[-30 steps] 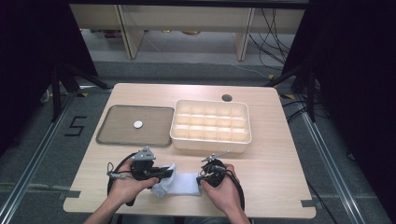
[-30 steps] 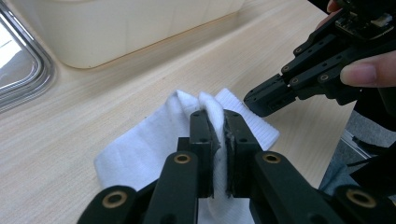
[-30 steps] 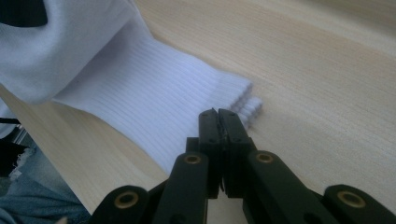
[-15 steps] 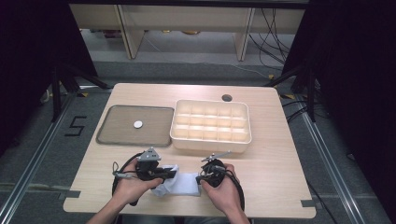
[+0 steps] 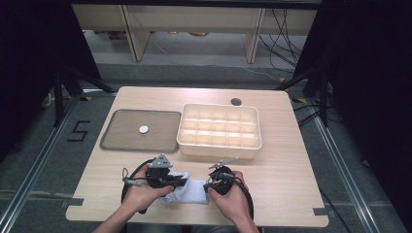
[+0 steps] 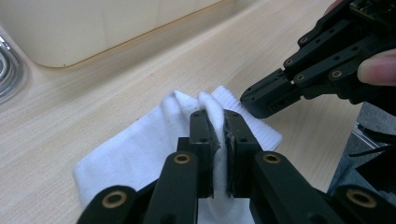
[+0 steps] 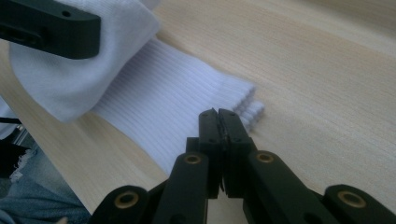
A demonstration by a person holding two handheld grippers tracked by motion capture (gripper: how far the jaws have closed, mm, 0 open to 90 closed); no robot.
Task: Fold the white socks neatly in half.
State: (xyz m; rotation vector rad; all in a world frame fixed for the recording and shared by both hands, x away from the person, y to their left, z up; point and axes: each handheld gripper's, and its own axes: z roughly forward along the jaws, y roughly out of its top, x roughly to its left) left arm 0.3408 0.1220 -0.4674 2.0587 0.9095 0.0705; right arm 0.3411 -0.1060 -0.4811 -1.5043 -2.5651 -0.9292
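Note:
A white sock (image 5: 193, 192) lies near the table's front edge, between the two grippers. My left gripper (image 6: 218, 117) is shut on a raised fold of the sock (image 6: 135, 151), bunching the cloth upward. In the high view the left gripper (image 5: 181, 181) points right from the person's left hand. My right gripper (image 7: 218, 115) has its jaws together over the ribbed cuff of the sock (image 7: 163, 105), with no cloth visible between them. Seen from the left gripper view, the right gripper (image 6: 256, 99) rests its tip on the cuff. The right gripper (image 5: 209, 186) points left in the high view.
A grey tray (image 5: 121, 141) holding a small white disc (image 5: 144, 129) sits at the middle left. A cream compartment box (image 5: 219, 148) stands just beyond the grippers. A round hole (image 5: 236, 102) is in the tabletop at the back. The front edge is close behind the hands.
The left gripper has shifted a little to the right onto the sock and now pinches a fold of it. The right gripper has hardly moved.

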